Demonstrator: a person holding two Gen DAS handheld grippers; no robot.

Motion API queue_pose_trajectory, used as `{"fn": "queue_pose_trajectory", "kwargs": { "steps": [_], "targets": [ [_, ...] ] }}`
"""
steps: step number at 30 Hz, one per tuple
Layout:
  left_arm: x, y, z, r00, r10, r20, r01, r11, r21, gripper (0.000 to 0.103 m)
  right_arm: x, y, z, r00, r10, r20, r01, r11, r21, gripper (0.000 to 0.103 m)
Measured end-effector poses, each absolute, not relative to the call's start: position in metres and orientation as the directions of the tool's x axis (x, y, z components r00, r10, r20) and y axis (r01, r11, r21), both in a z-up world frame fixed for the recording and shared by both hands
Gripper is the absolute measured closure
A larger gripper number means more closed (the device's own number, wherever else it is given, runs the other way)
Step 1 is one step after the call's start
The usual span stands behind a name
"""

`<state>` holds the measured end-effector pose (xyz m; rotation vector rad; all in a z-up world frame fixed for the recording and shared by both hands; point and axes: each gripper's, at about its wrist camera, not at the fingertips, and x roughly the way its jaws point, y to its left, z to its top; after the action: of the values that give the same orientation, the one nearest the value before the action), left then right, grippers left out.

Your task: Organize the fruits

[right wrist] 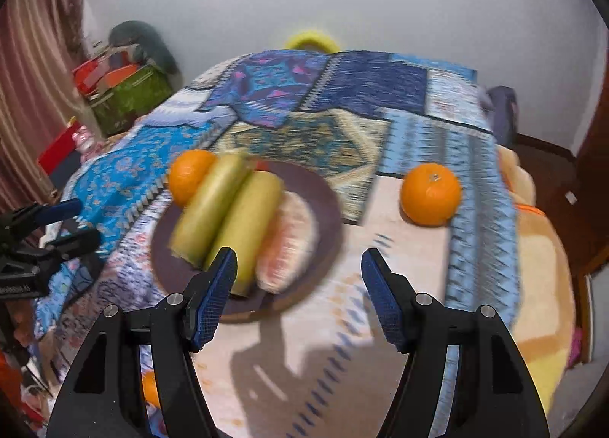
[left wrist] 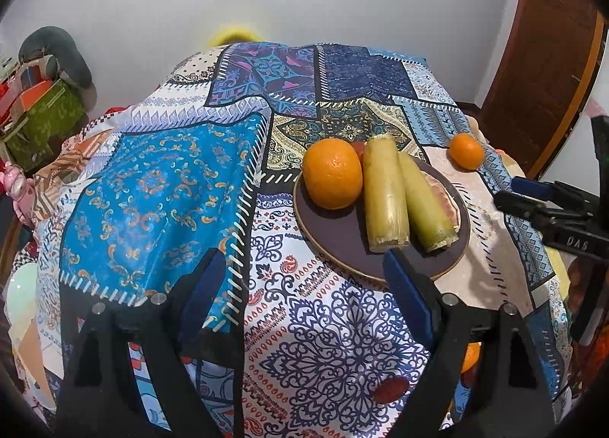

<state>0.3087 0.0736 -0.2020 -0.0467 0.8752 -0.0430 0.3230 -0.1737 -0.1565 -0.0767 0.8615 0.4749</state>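
A dark round plate [left wrist: 335, 240] [right wrist: 327, 194] on the patterned cloth holds an orange [left wrist: 332, 173] [right wrist: 189, 173], two yellow-green stalk pieces [left wrist: 384, 194] [right wrist: 213, 205] and a pale pink slice [left wrist: 443, 196] [right wrist: 289, 240]. A second, loose orange [left wrist: 465, 151] [right wrist: 431, 194] lies on the cloth right of the plate. My left gripper [left wrist: 304, 274] is open over the cloth, its right finger at the plate's near rim. My right gripper [right wrist: 298, 266] is open and empty, between the plate and the loose orange; in the left wrist view it shows as the right gripper [left wrist: 533, 198] at the right edge.
The table's patchwork cloth [left wrist: 160, 186] [right wrist: 418, 95] drops off at every side. A small red fruit [left wrist: 392, 389] and part of another orange [left wrist: 470, 356] lie near the front edge. Boxes [right wrist: 125, 95] and clutter stand at the left wall; a wooden door [left wrist: 548, 68] is at the right.
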Motion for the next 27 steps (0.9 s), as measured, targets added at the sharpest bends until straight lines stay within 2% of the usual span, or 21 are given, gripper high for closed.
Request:
{"fn": "queue_pose_trajectory", "kwargs": {
  "steps": [10,18,23,27],
  "targets": [
    [0.307,0.066,-0.209,0.641,-0.05,-0.766,0.023,0.999,-0.046,0.018,0.335,-0.237,-0.168,0.579,0.29,-0.762,-0.287,0.947,0.142,0.038],
    [0.32,0.071,-0.216,0.648,-0.034,-0.761,-0.008,0.999,-0.051,0.018,0.384,-0.221,-0.175,0.591,0.254,-0.765,-0.281,0.954,0.099,0.038],
    [0.329,0.081,-0.221,0.649,-0.035,-0.76,-0.026,0.997,-0.069,0.018,0.432,-0.214,-0.197,0.569,0.177,-0.803,-0.234,0.971,0.048,0.038],
    [0.335,0.088,-0.227,0.644,-0.034,-0.764,-0.039,0.996,-0.077,0.018,0.454,-0.215,-0.213,0.521,0.183,-0.834,-0.22,0.973,0.076,0.038]
  ]
}}
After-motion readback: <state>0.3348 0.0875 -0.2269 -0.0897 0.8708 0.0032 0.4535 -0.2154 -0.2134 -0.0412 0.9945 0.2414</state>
